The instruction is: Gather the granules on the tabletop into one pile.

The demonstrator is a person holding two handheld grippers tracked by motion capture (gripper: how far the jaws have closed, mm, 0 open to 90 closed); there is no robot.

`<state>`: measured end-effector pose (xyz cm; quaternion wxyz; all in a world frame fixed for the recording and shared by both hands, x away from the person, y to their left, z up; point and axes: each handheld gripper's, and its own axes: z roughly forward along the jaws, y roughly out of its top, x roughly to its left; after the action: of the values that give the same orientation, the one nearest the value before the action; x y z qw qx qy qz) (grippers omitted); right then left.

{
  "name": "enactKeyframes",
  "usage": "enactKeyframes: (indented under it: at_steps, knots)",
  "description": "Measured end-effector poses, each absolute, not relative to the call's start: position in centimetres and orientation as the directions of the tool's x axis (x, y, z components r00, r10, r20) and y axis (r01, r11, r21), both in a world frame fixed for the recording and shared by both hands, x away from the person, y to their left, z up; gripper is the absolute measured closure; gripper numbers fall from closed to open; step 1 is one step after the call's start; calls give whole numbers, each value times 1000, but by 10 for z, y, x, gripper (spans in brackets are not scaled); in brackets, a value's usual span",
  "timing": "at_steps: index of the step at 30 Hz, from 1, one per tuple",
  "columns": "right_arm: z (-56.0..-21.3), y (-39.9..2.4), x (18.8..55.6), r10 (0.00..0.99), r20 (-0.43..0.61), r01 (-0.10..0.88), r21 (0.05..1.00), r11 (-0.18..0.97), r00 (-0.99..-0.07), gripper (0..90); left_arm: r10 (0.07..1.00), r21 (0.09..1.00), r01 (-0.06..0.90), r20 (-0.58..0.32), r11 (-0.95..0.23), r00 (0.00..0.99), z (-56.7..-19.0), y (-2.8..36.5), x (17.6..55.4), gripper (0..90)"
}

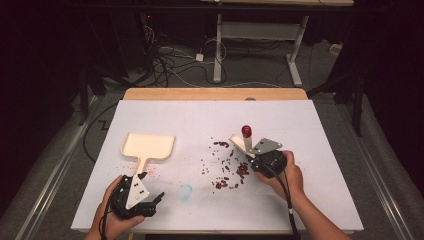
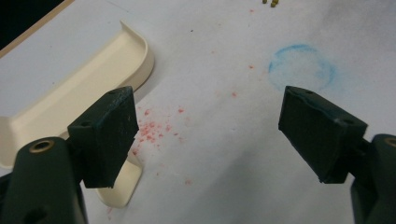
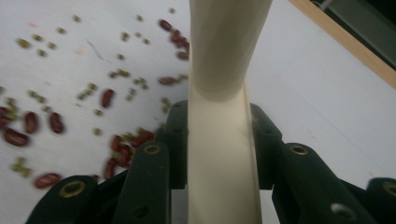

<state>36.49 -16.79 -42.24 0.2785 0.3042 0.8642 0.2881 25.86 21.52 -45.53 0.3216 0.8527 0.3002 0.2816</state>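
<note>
On the table's right half, our right tool (image 1: 252, 155) is clamped on the cream handle of a brush (image 1: 243, 142); in the right gripper view the jaws press both sides of that handle (image 3: 223, 154), part closed, firm hold. The brush has a red knob (image 1: 246, 130) on top and its long axis leans up and away from us. Beans (image 1: 230, 172), red plus small green ones, lie scattered just left of the right tool and slightly nearer us, some touching its edge in the right gripper view. Dustpan (image 1: 148, 146) sits well apart to the left, mouth away from us, handle pointing at our left tool (image 1: 150, 187). Left tool is wide open with nothing between the jaws, hovering just beside the dustpan handle (image 2: 122, 186). Key relation, as we read it: beans lie between brush and dustpan, so the sweep runs leftward; left hand is nearer the dustpan and likely has to grip its handle first. Blue ring mark (image 1: 185, 191) on the table sits between the tools.
</note>
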Motion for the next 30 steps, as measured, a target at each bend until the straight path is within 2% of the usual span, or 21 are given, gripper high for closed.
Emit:
enactKeyframes:
  at_steps: [6, 14, 21, 23, 24, 27, 28, 30]
  knots:
    - [-422, -152, 360, 675, -293, 353, 676, 647, -677, 673, 697, 720, 337, 277, -606, 662, -456, 217, 260, 192]
    - [-413, -161, 360, 697, -230, 360, 722, 590, -679, 674, 694, 714, 340, 278, -612, 664, -457, 215, 260, 192]
    - [-391, -174, 367, 714, -256, 312, 768, 560, -652, 673, 689, 711, 340, 276, -616, 670, -457, 214, 262, 192]
    - [-386, -178, 384, 702, -293, 252, 788, 562, -649, 673, 691, 716, 340, 268, -609, 672, -457, 213, 263, 192]
    - [-386, -178, 384, 702, -293, 252, 788, 562, -649, 673, 689, 715, 340, 268, -611, 674, -457, 213, 263, 192]
    - [-389, -178, 410, 674, -375, 195, 767, 611, -636, 673, 679, 712, 331, 276, -620, 680, -457, 212, 263, 192]
    - [-394, -177, 431, 673, -373, 219, 750, 624, -639, 673, 675, 708, 327, 282, -626, 682, -457, 211, 262, 192]
    - [-400, -176, 448, 680, -347, 234, 758, 609, -646, 673, 672, 710, 324, 279, -625, 686, -456, 211, 263, 192]
